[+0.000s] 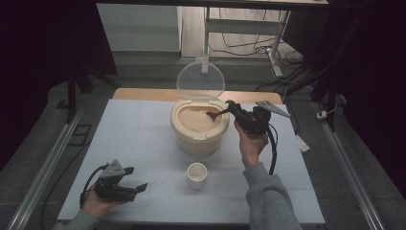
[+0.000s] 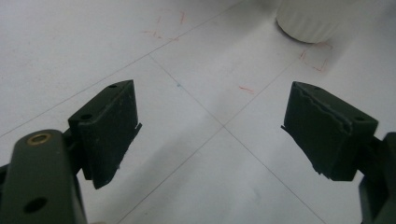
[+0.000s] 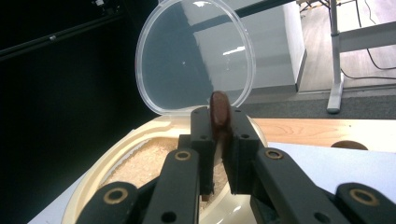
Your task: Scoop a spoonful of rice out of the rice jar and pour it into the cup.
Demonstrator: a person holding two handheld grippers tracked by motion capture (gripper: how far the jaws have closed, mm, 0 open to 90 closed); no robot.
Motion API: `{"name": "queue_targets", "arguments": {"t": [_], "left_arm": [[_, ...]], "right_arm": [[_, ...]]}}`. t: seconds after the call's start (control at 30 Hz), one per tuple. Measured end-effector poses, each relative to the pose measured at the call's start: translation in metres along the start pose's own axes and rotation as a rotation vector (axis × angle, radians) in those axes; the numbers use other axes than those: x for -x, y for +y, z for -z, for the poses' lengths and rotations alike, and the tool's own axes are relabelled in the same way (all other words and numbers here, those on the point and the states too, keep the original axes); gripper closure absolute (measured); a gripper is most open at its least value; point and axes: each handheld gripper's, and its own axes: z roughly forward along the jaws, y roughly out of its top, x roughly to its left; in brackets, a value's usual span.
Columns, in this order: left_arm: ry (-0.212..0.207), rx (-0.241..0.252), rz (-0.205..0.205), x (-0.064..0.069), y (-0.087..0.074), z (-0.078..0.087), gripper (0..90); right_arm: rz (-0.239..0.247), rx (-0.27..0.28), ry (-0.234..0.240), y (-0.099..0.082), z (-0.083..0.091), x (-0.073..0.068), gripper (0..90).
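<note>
My right gripper [image 1: 233,108] is clenched on the handle of a dark brown wooden spoon [image 1: 215,114]. The spoon's long axis runs left from the gripper, its bowl dipping into the rice in the cream round plastic container [image 1: 199,130] at frame centre. The small white ribbed cup [image 1: 197,175] stands below the container, nearer my right hand. My left gripper [image 1: 135,179] rests released on the white counter [image 1: 139,139], lower left. The right gripper view shows the spoon's handle end [image 3: 219,111] above the jaws and the clear hinged lid [image 3: 196,56] upright behind.

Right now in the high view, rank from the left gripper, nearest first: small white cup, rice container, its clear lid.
From the left gripper:
1. Small white cup, to its right on the table's near side.
2. Rice container, farther back, mid-table.
3. Clear lid, upright behind the container, farthest.
</note>
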Motion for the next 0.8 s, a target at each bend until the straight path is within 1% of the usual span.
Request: {"name": "queue_targets", "arguments": {"t": [0.03,0.13,0.27,0.3,0.4,0.47,0.6,0.77,0.8], "left_arm": [[0.000,0.000,0.000,0.000,0.000,0.000,17.3],[0.000,0.000,0.001,0.000,0.000,0.000,17.3],[0.000,-0.001,0.001,-0.001,0.000,0.000,17.3],[0.000,-0.001,0.001,-0.001,0.000,0.000,17.3],[-0.001,0.000,-0.001,0.000,0.000,0.000,17.4],[-0.001,0.000,-0.002,0.000,0.000,0.001,17.4],[-0.003,0.001,-0.003,0.000,0.000,0.000,17.5],[-0.002,0.001,-0.003,-0.001,0.000,0.001,17.5],[-0.003,0.001,-0.003,-0.001,0.000,0.001,17.6]], "right_arm": [[-0.006,-0.002,0.001,0.000,0.000,0.000,83.3],[-0.056,-0.008,0.022,-0.001,-0.001,0.001,83.3],[-0.081,-0.011,0.021,-0.001,-0.002,0.002,83.3],[-0.094,-0.013,0.021,-0.001,-0.002,0.003,83.3],[-0.171,-0.024,0.036,-0.005,-0.003,0.008,83.3],[-0.210,-0.023,0.035,-0.006,-0.003,0.010,83.2],[-0.269,-0.035,0.029,-0.006,-0.003,0.015,83.2],[-0.325,-0.032,0.022,-0.007,-0.005,0.019,83.3],[-0.333,-0.040,0.024,-0.006,-0.004,0.020,83.3]]}}
